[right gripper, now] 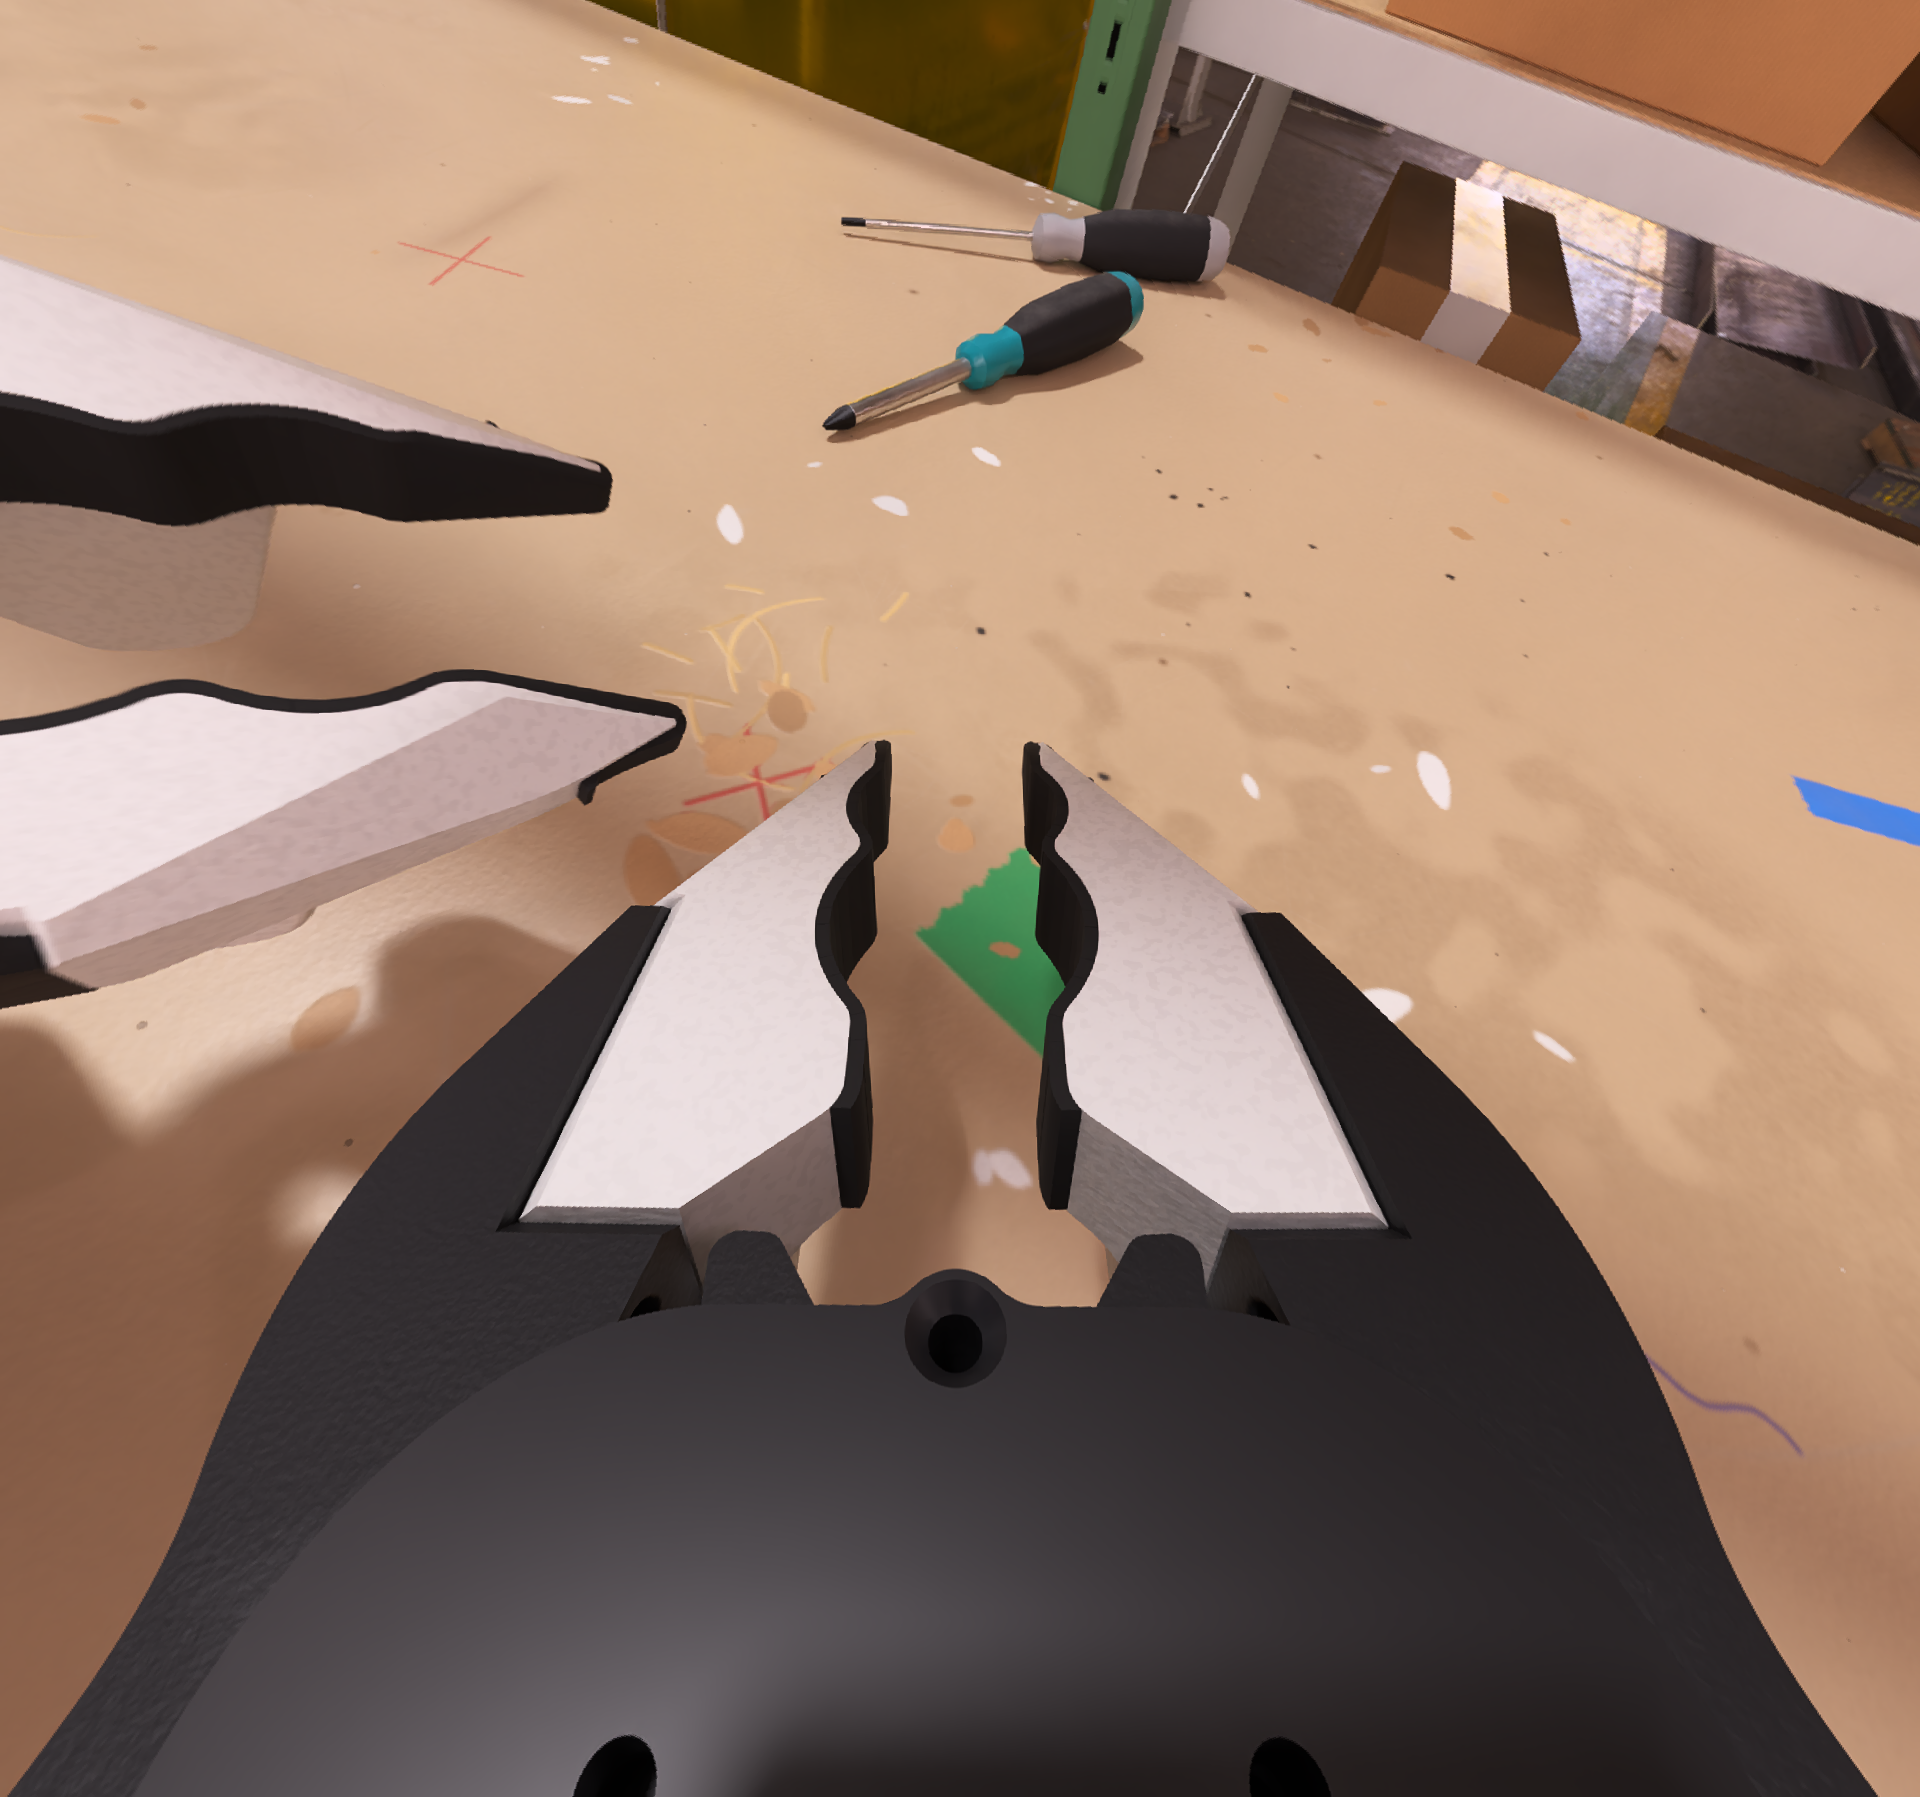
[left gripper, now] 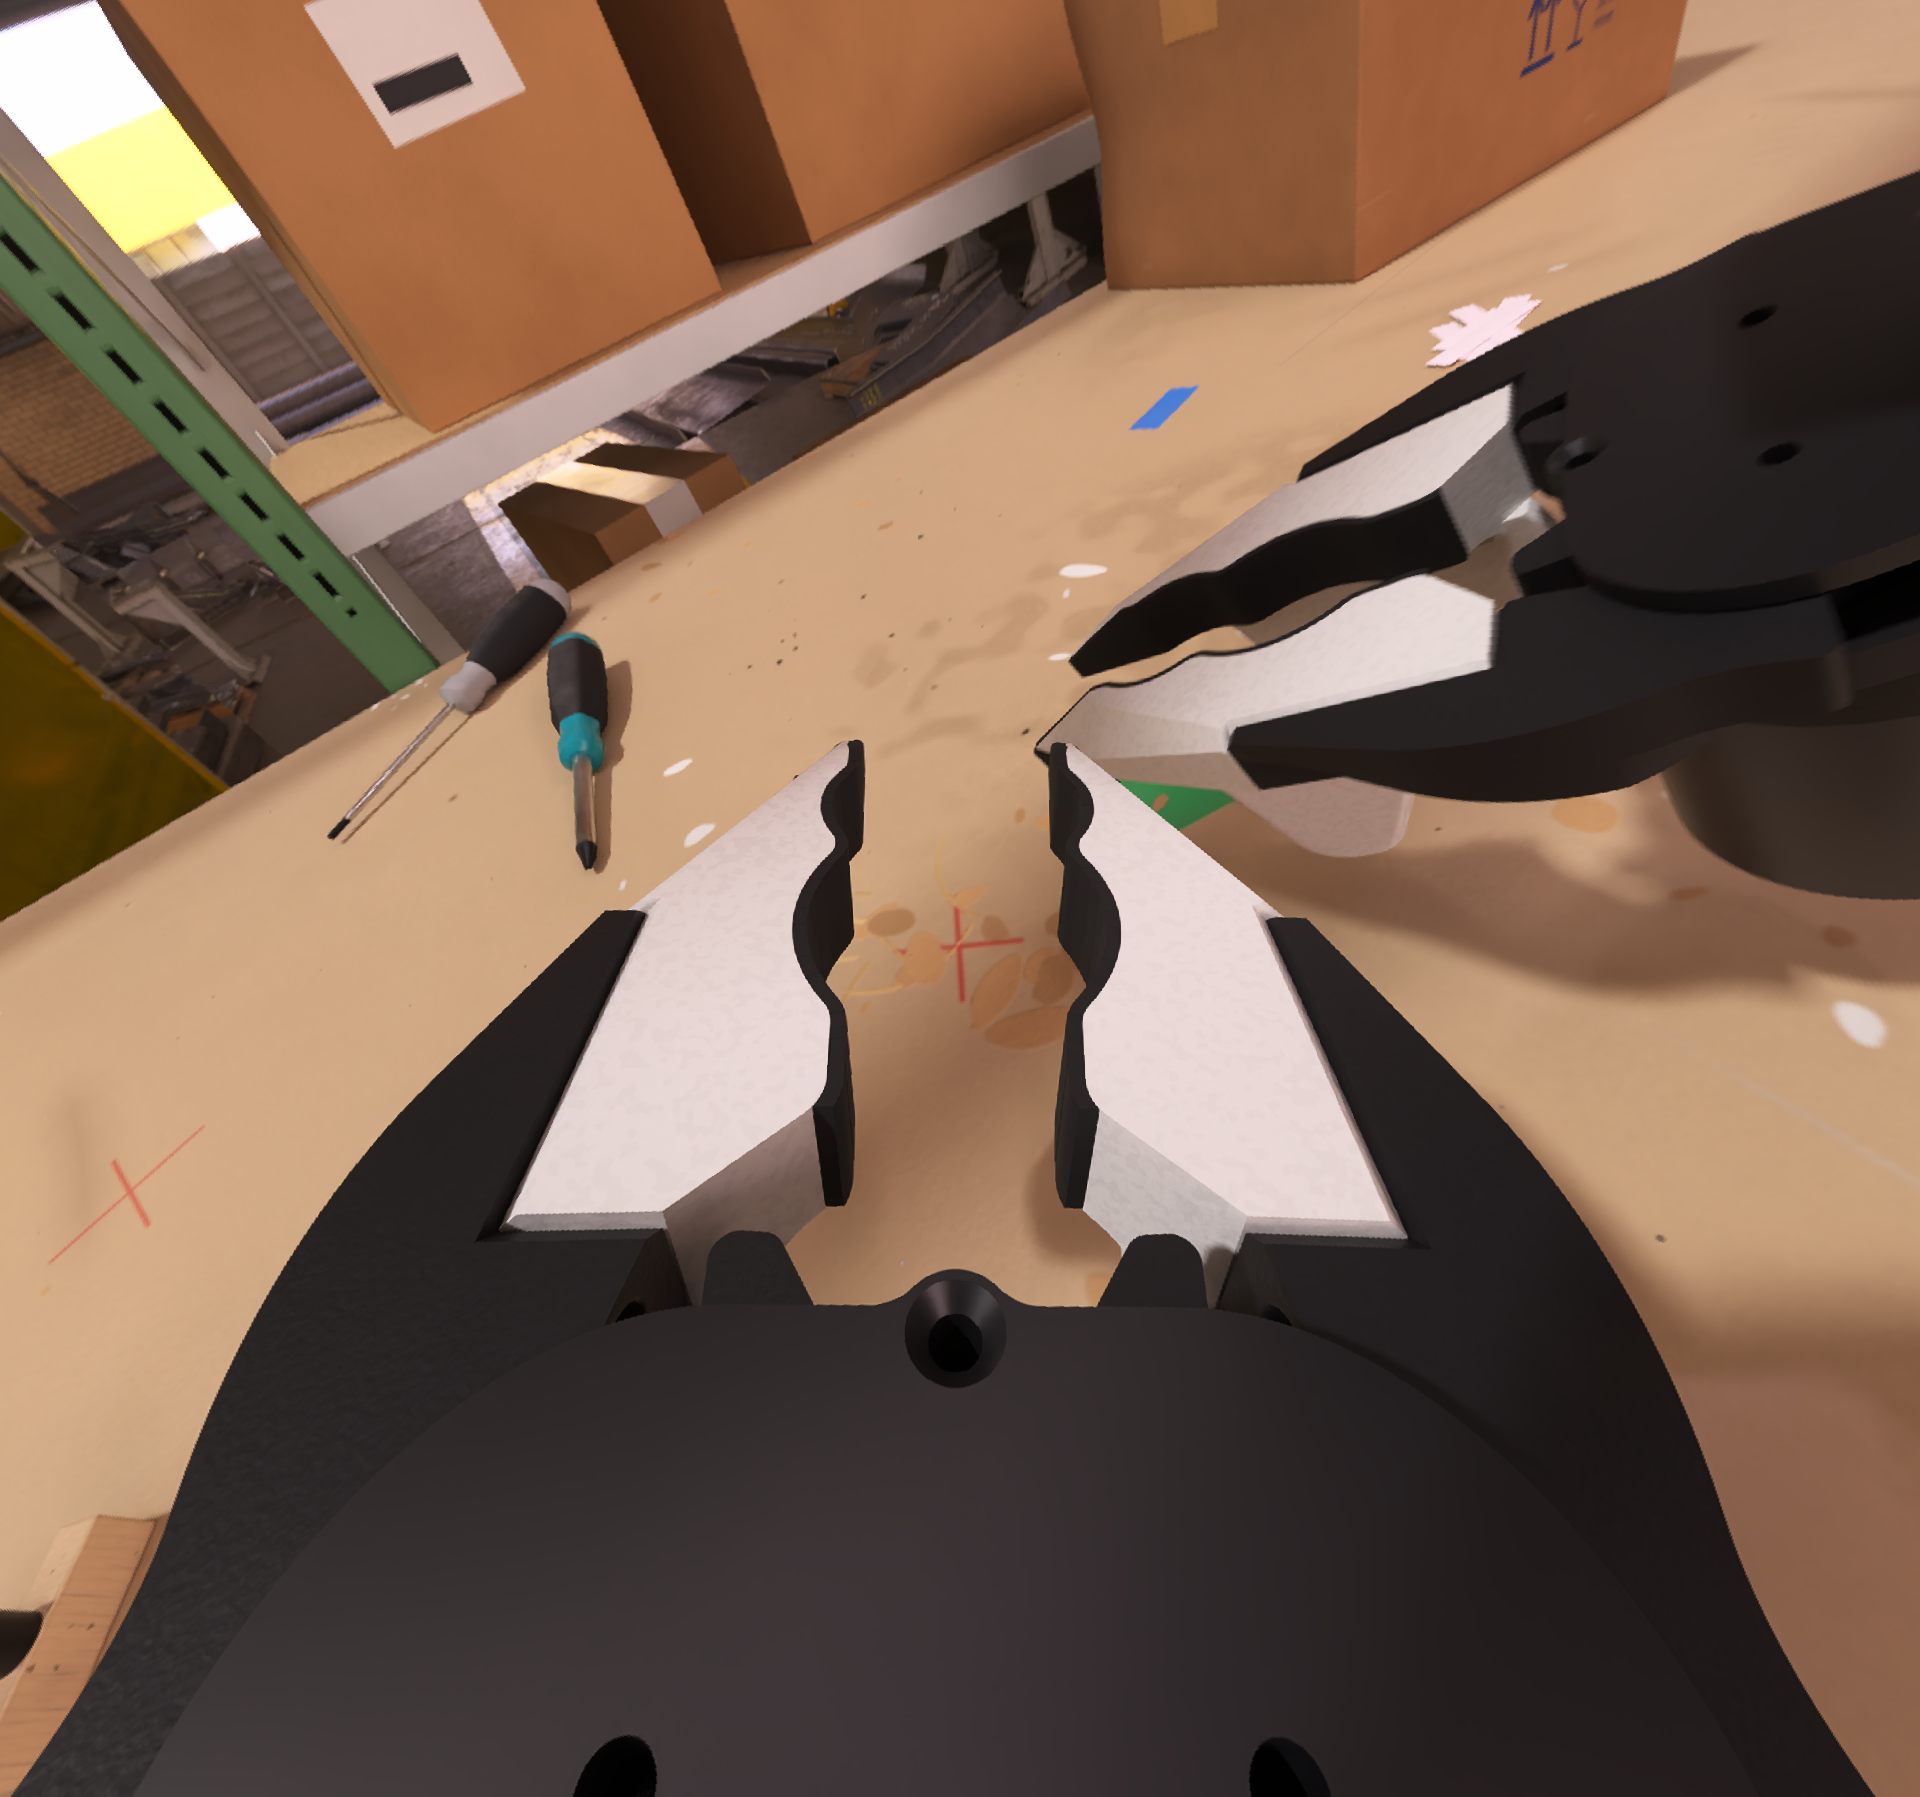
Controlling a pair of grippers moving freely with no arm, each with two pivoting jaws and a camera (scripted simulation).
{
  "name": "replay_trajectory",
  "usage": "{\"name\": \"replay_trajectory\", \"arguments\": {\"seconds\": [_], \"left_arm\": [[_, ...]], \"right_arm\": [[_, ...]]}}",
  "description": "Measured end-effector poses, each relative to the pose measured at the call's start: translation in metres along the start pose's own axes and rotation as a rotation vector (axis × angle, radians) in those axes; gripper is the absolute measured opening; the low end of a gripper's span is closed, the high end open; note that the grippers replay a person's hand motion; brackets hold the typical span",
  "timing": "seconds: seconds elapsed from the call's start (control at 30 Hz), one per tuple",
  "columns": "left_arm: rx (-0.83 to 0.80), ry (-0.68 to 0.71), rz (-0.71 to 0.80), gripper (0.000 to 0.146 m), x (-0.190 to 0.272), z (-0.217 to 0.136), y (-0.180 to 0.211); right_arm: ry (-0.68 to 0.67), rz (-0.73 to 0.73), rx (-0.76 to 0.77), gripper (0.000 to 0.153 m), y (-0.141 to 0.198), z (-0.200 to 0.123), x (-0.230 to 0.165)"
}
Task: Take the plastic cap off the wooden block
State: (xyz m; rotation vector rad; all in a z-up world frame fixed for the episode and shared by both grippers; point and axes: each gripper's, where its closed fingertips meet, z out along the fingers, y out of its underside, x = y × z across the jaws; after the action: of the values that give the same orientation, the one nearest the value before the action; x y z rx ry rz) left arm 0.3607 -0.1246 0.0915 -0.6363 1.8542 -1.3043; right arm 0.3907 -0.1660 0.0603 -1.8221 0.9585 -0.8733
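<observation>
Jaws of both the left gripper point(left gripper: 954, 760) and right gripper point(right gripper: 956, 760) stand apart and empty above the tan workbench point(left gripper: 312, 1020), two screwdrivers point(right gripper: 997, 350) lying well ahead; only a wooden block's edge point(left gripper: 83, 1602) shows, cap unseen.

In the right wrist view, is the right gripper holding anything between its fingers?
No. The right gripper is open and empty; through the gap only the tan table and a green tape patch show.
</observation>
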Motion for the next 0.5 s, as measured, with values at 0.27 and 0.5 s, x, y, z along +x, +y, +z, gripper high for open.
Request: {"name": "replay_trajectory", "arguments": {"seconds": [0.27,0.5], "left_arm": [[0.104,0.053,-0.017,0.038,0.013,-0.02,-0.033],[0.209,0.147,-0.02,0.038,0.032,-0.06,-0.062]], "right_arm": [[-0.007,0.001,-0.005,0.025,0.001,0.001,-0.001],[-0.027,0.029,0.03,0.025,-0.003,-0.003,0.0]]}}
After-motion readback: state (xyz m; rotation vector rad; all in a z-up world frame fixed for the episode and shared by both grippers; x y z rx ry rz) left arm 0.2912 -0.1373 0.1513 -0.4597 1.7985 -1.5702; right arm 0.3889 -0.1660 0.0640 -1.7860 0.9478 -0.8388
